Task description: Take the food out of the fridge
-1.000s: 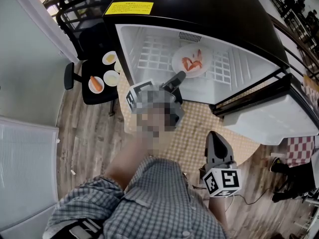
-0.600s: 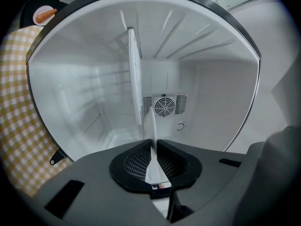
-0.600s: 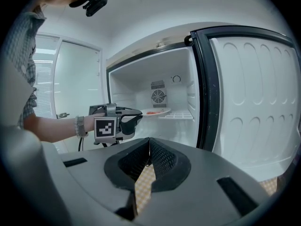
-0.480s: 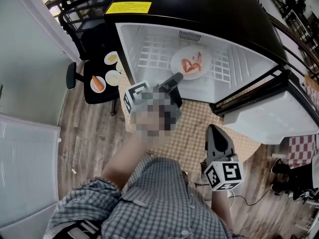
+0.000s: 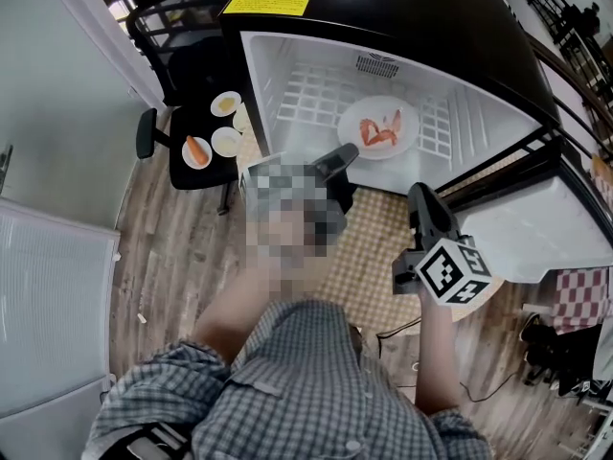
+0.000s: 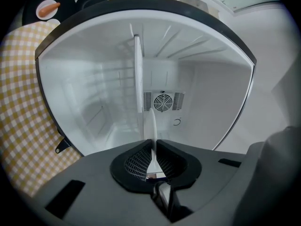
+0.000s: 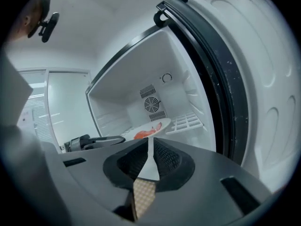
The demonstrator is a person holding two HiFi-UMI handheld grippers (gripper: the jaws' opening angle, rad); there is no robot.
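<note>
A white plate (image 5: 378, 127) with red food (image 5: 375, 132) lies on the wire shelf inside the open fridge (image 5: 316, 84). My left gripper (image 5: 343, 153) reaches level into the fridge at the plate's near rim. In the left gripper view the plate (image 6: 138, 74) shows edge-on, and its rim runs between the closing jaws of the left gripper (image 6: 154, 142), which pinch it. My right gripper (image 5: 419, 192) hovers shut and empty in front of the fridge, right of the left one. The right gripper view shows the right gripper (image 7: 149, 140), the plate (image 7: 151, 128) and the left gripper (image 7: 94, 142).
The fridge door (image 5: 536, 228) stands open at the right. A black chair (image 5: 206, 166) left of the fridge holds three small plates, one with a carrot (image 5: 196, 149). A checked mat (image 5: 369, 247) covers the wooden floor. A white cabinet (image 5: 48, 324) stands at the left.
My right gripper has swung up and forward toward the fridge opening and rolled. My left gripper has stayed at the plate's near rim.
</note>
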